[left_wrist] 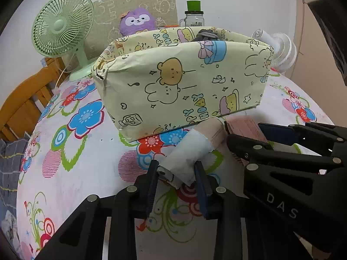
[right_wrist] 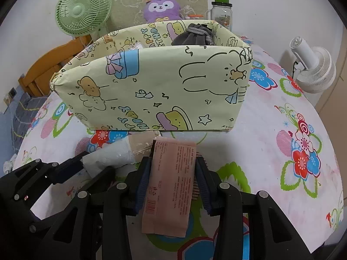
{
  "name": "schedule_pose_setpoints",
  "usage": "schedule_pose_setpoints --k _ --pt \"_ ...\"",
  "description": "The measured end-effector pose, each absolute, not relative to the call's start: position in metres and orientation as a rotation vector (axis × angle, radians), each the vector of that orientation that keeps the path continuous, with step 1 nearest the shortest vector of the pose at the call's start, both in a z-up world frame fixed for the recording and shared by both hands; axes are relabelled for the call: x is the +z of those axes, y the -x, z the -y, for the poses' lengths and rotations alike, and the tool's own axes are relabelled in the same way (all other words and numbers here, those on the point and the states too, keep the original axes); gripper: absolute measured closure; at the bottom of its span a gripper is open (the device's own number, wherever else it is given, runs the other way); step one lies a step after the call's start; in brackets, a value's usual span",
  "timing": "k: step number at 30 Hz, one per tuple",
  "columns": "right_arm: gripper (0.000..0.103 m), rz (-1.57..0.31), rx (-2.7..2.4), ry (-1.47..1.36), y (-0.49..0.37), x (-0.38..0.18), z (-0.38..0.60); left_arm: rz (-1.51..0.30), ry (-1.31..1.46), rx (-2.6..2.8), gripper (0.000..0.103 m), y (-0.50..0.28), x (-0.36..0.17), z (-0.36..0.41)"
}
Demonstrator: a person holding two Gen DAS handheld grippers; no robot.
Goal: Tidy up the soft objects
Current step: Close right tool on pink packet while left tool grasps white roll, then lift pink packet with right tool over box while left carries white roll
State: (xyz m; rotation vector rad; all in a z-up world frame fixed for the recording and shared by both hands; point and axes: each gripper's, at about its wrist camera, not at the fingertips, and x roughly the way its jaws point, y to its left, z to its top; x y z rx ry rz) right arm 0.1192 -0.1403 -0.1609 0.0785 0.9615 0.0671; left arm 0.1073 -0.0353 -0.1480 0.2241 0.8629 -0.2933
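While both claws clamp soft packs, white roll [left_wrist: 184, 158] left, pink packet [right_wrist: 171, 179] right, the flower-printed surface [right_wrist: 271, 130] carries a cartoon-print box [right_wrist: 151, 86].

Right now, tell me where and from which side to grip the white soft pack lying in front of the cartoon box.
Grip the white soft pack across its narrow width near the near end, coming from the side away from the cartoon box. It lies lengthwise pointing toward the box, its far end against a beige pack, so only the near end is free. The left gripper already pinches there.
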Motion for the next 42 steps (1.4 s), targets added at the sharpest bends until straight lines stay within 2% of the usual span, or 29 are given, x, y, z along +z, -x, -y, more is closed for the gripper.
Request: schedule_pose_setpoints --k 8,42 --pt "0.058 -0.941 0.069 -0.078 -0.11 -0.154 0.141 -0.857 -0.201 -0.285 0.075 -0.101 -0.143 0.037" --pt "0.059 -0.784 0.055 -0.059 -0.063 -0.093 0.146 -0.697 -0.148 -0.263 0.075 -0.056 -0.087 0.042"
